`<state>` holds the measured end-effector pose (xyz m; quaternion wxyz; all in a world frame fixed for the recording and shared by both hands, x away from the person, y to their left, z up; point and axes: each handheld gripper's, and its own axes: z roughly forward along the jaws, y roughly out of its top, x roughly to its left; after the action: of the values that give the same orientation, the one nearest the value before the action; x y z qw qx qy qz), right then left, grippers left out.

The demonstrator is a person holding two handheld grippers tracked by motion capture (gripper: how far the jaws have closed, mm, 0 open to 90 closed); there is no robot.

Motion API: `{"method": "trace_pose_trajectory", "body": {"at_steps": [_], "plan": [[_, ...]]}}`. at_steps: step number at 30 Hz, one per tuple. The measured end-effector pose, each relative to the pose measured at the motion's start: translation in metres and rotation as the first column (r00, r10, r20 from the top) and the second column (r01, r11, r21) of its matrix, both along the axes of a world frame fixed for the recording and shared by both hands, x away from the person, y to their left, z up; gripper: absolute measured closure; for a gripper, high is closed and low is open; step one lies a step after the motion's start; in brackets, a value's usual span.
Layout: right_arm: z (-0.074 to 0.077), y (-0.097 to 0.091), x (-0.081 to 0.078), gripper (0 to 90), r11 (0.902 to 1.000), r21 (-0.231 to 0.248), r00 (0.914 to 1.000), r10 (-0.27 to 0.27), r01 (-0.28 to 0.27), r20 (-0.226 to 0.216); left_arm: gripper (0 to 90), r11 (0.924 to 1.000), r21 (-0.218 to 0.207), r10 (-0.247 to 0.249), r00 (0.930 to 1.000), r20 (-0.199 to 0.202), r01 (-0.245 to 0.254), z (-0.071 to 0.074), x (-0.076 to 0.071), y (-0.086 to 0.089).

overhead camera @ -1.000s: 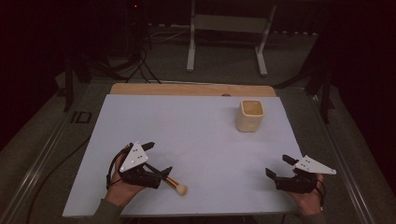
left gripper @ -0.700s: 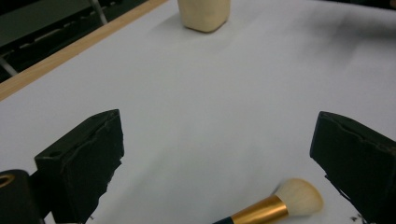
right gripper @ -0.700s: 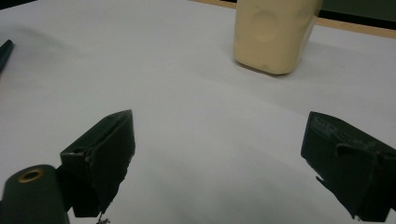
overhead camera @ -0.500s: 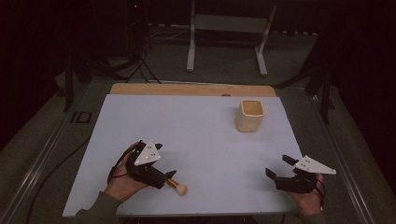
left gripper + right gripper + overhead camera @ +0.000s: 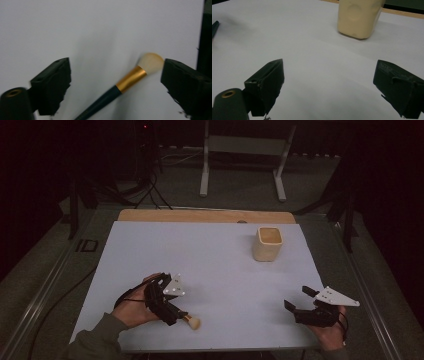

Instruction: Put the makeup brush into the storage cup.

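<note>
While the left gripper (image 5: 184, 316) straddles the brush (image 5: 120, 86) near the front edge of the white mat (image 5: 220, 265), nothing has been lifted: the brush lies flat on the mat with its dark handle, gold ferrule and pale bristle head between the two black jaws. Those jaws have just been closing but are wide apart, and neither pad presses on the brush, though the bristle tip sits just beside one of them. By my reading, the approach is done and the grasp is only starting; the closing, the lift and very likely a carry to the cup (image 5: 267, 243) are all left. The cup stands upright and looks empty at the far right of the mat, well apart from the brush. The right gripper (image 5: 299, 301) rests at the front right corner with its jaws wide and nothing between them. Counted: one brush, one cup, one mat, two grippers, and two hands.
</note>
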<state>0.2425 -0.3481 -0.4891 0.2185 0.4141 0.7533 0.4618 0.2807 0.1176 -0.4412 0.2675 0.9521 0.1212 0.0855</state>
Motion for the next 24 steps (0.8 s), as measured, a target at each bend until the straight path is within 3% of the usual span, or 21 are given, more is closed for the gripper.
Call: {"method": "trace_pose_trajectory", "body": {"at_steps": [6,9,11,24], "plan": [[0.000,0.000,0.000,9.8,1.0000,0.000,1.0000,0.002,-0.002,-0.006,13.2,0.9964,0.073,-0.038,0.9978,-0.055,0.042,-0.004,0.003,-0.004],[0.000,0.000,0.000,9.8,1.0000,0.000,1.0000,0.003,-0.003,-0.007,13.8,0.9907,0.118,-0.057,0.9943,-0.090,0.068,-0.007,0.004,-0.006],[-0.001,0.000,0.001,9.8,1.0000,0.000,1.0000,0.004,-0.004,-0.008,14.1,0.9830,0.162,-0.069,0.9907,-0.118,0.087,-0.011,0.005,-0.009],[-0.001,0.000,0.001,9.8,1.0000,-0.003,0.9999,0.005,-0.005,-0.014,16.0,0.9701,0.222,-0.076,0.9908,-0.112,0.099,-0.023,0.010,-0.011]]}}
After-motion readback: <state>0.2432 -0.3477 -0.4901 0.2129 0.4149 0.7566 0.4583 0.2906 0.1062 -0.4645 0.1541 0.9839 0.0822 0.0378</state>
